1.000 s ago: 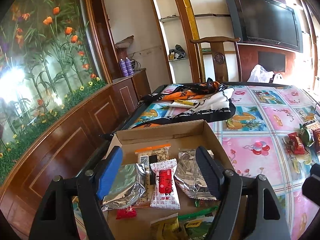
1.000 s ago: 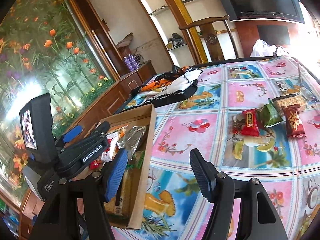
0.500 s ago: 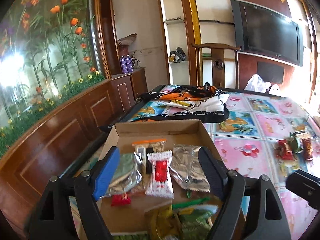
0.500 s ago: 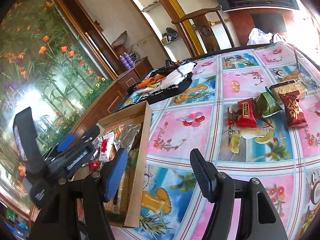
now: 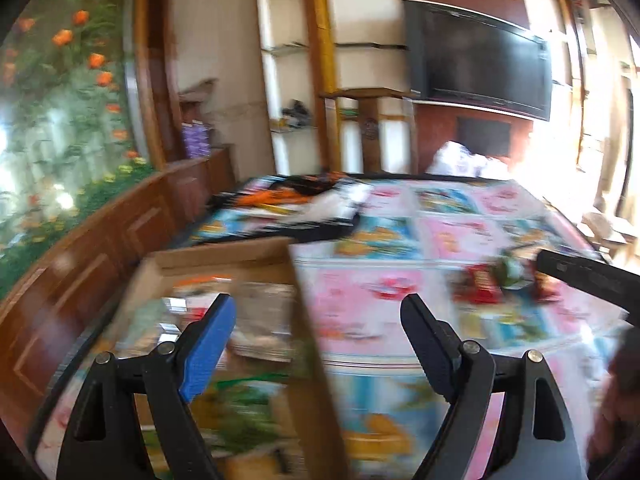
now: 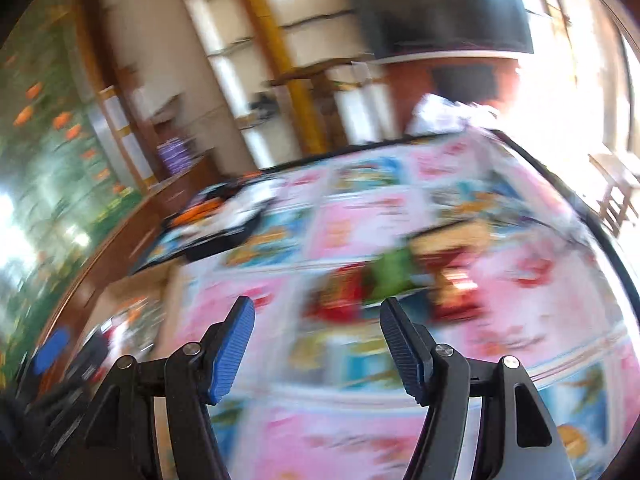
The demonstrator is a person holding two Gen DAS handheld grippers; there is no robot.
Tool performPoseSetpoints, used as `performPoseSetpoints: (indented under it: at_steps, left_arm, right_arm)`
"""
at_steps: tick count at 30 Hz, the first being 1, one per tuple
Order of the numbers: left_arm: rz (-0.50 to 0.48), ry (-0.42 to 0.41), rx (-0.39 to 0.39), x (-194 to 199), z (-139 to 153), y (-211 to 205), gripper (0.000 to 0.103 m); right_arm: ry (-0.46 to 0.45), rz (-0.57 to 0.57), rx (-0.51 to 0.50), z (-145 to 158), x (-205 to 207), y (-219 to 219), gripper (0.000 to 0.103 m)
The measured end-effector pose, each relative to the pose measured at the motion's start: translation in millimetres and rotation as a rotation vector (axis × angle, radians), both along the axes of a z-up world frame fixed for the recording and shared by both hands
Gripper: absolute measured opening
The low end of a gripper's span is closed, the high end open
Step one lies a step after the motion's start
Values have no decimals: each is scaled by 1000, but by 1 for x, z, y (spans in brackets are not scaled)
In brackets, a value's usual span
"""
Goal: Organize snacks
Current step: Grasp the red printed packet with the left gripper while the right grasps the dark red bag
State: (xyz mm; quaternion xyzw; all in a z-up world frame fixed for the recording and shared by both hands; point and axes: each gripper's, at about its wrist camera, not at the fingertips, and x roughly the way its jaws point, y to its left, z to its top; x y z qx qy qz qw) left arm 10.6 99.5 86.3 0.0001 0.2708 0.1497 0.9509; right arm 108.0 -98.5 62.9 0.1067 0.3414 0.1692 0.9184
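Both views are motion-blurred. A cardboard box (image 5: pixel 224 254) holding several snack packets (image 5: pixel 260 320) sits at the table's left side. My left gripper (image 5: pixel 318 320) is open and empty above the box's right wall. Loose snacks lie on the colourful tablecloth: a red packet (image 6: pixel 340 292), a green one (image 6: pixel 394 268) and a dark red one (image 6: pixel 452 288). My right gripper (image 6: pixel 316 320) is open and empty, just in front of the red packet. The red packet also shows in the left wrist view (image 5: pixel 484 282). The box shows at the right wrist view's left (image 6: pixel 132 304).
A folded black, white and orange cloth (image 5: pixel 304 204) lies on the table behind the box. A wooden chair (image 5: pixel 370 128) stands at the far edge, with a TV (image 5: pixel 480 68) beyond. Wooden cabinets (image 5: pixel 100 240) run along the left. The right gripper's body (image 5: pixel 588 276) shows at right.
Both grippers have swung to the right. The left one moved from over the box's middle to its right wall. The right one now faces the loose snacks, closer to them.
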Motion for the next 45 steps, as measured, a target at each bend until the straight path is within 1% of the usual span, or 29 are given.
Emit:
performPoseSetpoints:
  at_steps: [1, 2, 4, 7, 9, 11, 12, 13, 14, 16, 19, 20, 23, 25, 26, 28, 31, 33, 35, 37, 38, 40, 42, 45]
  left_arm:
    - [-35, 14, -16, 4, -2, -9, 84]
    - [-63, 29, -22, 7, -5, -17, 84]
    - [-115, 64, -14, 10, -12, -32, 84]
    - [-148, 73, 12, 8, -16, -41, 84]
    - [-164, 86, 2, 10, -17, -42, 84]
    - [-183, 112, -26, 13, -20, -41, 84]
    - [-194, 126, -40, 15, -22, -41, 84]
    - [-207, 140, -56, 17, -23, -42, 84]
    - [-212, 145, -63, 17, -24, -42, 84]
    - [-225, 157, -79, 21, -23, -42, 84]
    - [-242, 187, -170, 36, -20, -39, 84]
    - [-255, 204, -215, 44, -19, -38, 84]
    - [-250, 267, -303, 71, -22, -40, 83]
    - [-242, 295, -349, 90, -24, -44, 74]
    - [-246, 314, -363, 100, -26, -48, 72]
    - [-236, 361, -380, 123, -34, -54, 56]
    - [-230, 427, -419, 152, -49, -60, 55]
    - [-230, 446, -397, 164, -55, -66, 55]
    - [-204, 451, -365, 174, -62, -69, 53]
    - [-205, 468, -374, 184, -72, -71, 49]
    - [-201, 444, -346, 185, -71, -72, 48]
    - [-198, 443, -305, 186, -73, -75, 34]
    - [-193, 437, -286, 182, -73, -74, 21]
    - [-193, 432, -282, 165, -73, -69, 21]
  right_arm:
    - [12, -30, -12, -3, 6, -9, 69]
    - [28, -83, -38, -8, 17, -24, 69]
    - [59, -129, -76, -17, 34, -38, 69]
    - [98, -119, -89, -29, 51, -44, 69]
    - [82, -117, -151, -31, 57, -36, 69]
    - [75, -114, -203, -38, 63, -29, 69]
    - [93, -102, -208, -43, 66, -27, 65]
    - [107, -95, -210, -47, 69, -27, 48]
    - [136, -81, -199, -52, 72, -26, 40]
    - [143, -71, -189, -52, 71, -28, 41]
    - [150, -52, -182, -48, 62, -26, 41]
    - [151, -53, -170, -45, 59, -26, 41]
    - [130, -65, -139, -31, 49, -30, 41]
    - [107, -75, -128, -23, 44, -32, 41]
    - [94, -81, -118, -18, 42, -34, 41]
    - [84, -85, -99, -13, 40, -36, 41]
    - [79, -87, -75, -8, 38, -38, 41]
    - [77, -83, -69, -6, 36, -38, 41]
    - [73, -79, -60, -4, 35, -37, 41]
    - [67, -72, -58, -2, 34, -36, 41]
    - [65, -70, -56, -1, 33, -35, 41]
    - [63, -65, -53, 0, 32, -34, 41]
    - [65, -61, -55, -1, 32, -33, 41]
    - [70, -56, -54, -2, 33, -32, 41]
